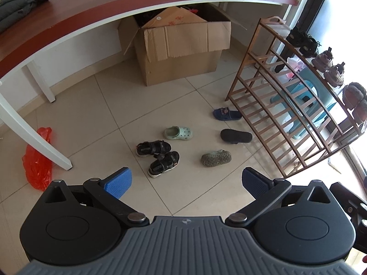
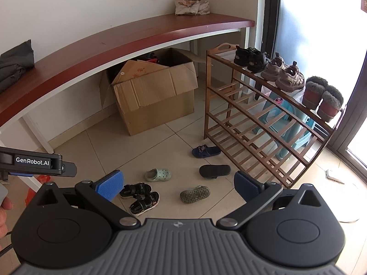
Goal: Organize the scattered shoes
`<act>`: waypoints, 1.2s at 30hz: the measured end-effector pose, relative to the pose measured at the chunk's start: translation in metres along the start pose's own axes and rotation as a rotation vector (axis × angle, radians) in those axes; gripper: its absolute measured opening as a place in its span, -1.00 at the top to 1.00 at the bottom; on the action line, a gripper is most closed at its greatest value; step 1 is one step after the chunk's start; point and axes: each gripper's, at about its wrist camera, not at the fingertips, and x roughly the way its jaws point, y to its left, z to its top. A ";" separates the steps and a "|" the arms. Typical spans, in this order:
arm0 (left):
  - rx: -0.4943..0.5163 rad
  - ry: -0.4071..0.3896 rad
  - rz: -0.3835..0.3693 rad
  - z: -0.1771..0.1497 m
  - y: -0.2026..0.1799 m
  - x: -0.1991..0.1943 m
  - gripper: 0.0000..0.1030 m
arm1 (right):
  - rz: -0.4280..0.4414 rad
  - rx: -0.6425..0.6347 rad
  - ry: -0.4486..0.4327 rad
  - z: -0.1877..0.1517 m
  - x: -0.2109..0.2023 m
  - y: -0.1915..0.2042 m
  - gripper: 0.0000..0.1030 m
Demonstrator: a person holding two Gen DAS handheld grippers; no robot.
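Six small shoes lie scattered on the shiny pale floor tiles (image 1: 110, 114). Two black strappy sandals (image 1: 158, 158) lie side by side and touch. A soft mint green clog (image 1: 178, 133) with round holes sits just past them. A flat black slipper (image 1: 236, 136) and a dark blue slide (image 1: 227, 114) lie near the foot of the wooden shoe rack (image 1: 263, 105). One gray-green sandal (image 1: 216, 158) lies upside down, so its bumpy sole shows.

The rack is made of thin brown slats. On its top shelf stand black shoes (image 2: 250, 58), tan sandals (image 2: 283, 73) and fuzzy red-brown slippers (image 2: 321, 96). A big brown cardboard box (image 1: 181, 52) with open flaps sits under the long red-brown tabletop (image 1: 91, 6). A crinkly red plastic bag (image 1: 37, 160) lies by a white leg.

The left gripper (image 1: 187, 181) is high over the floor, spread wide, with nothing between its bumpy blue pads (image 1: 118, 182). The black sandals lie below and ahead of it, well apart from it.

The right gripper (image 2: 179, 185) is spread wide too and holds nothing. The shoes lie on the floor ahead of it, between its two pads in the right wrist view, and none touch it.
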 end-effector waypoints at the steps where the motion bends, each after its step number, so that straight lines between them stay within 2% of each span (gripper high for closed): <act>1: 0.001 -0.001 -0.001 0.000 0.001 0.000 -1.00 | 0.000 -0.002 -0.001 0.000 0.000 0.001 -0.99; 36: 0.033 -0.022 -0.012 0.008 -0.008 -0.014 -1.00 | -0.007 0.004 -0.048 0.014 -0.014 -0.001 -0.99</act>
